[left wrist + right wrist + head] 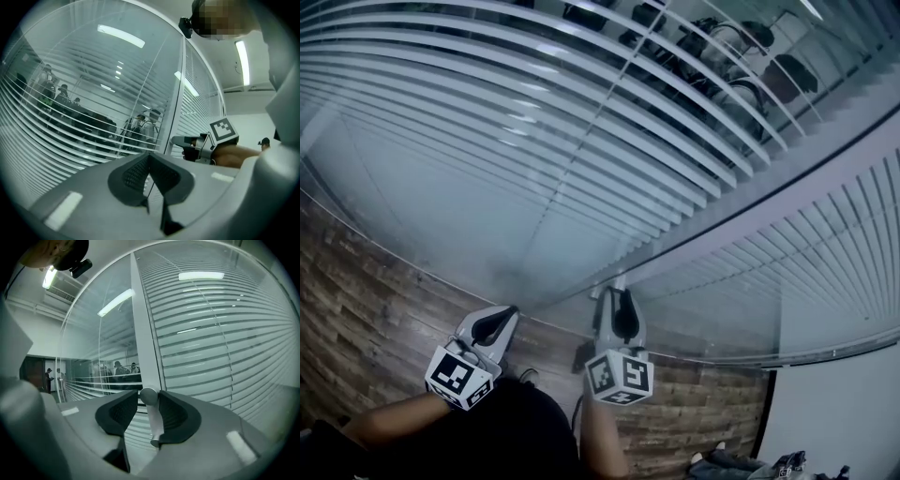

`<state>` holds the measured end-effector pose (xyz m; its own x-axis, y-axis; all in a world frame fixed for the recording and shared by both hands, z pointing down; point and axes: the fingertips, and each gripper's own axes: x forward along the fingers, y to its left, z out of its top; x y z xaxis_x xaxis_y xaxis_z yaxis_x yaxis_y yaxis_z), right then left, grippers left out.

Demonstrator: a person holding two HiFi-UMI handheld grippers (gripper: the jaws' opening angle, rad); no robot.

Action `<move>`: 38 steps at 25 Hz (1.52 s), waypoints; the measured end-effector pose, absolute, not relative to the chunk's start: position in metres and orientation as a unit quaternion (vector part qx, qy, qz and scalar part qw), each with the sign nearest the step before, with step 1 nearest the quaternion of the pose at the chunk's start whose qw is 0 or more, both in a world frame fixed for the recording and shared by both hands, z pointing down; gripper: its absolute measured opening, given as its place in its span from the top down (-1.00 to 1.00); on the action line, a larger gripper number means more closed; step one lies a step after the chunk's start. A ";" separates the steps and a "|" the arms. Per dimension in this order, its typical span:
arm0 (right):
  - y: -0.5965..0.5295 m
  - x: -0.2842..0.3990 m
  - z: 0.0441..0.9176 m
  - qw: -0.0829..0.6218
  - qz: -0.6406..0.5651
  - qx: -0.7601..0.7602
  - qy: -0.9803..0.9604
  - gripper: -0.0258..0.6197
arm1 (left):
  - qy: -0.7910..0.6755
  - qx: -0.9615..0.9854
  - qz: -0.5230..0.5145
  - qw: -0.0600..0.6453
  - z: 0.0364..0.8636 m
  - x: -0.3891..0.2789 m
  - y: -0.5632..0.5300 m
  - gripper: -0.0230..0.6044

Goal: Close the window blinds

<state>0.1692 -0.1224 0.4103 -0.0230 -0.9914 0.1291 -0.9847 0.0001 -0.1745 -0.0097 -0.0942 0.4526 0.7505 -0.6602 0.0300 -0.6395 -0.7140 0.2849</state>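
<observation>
White slat blinds [534, 112] hang behind a glass wall, tilted open, and people show through the slats at the top. A second pane of blinds [825, 244] lies right of the grey frame post [750, 202]. My right gripper [619, 298] is up against the glass by the post. A white rod with a round knob [149, 396] sits between its jaws [149, 404]. The rod lies along the right pad, and a narrow gap shows at the left one. My left gripper [506, 314] hovers beside it to the left, shut on nothing [150, 161].
The wood-patterned floor [356, 300] runs along the foot of the glass. Shoes and small items [750, 464] lie on it at the bottom right, beside a white wall [834, 412]. From the left gripper view, the right gripper [187, 143] and its marker cube [224, 131] show near the post.
</observation>
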 end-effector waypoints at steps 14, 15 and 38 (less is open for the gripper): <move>-0.126 0.164 0.409 -0.157 0.015 -0.691 0.706 0.52 | -0.348 0.926 -0.031 0.145 0.457 -0.011 -0.101 0.92; -0.126 0.163 0.409 -0.179 0.030 -0.685 0.705 0.52 | -0.347 0.926 -0.031 0.146 0.457 -0.011 -0.101 0.92; -0.119 0.163 0.403 -0.026 -0.051 -0.677 0.733 0.41 | -0.363 0.918 -0.028 0.156 0.463 -0.019 -0.103 0.92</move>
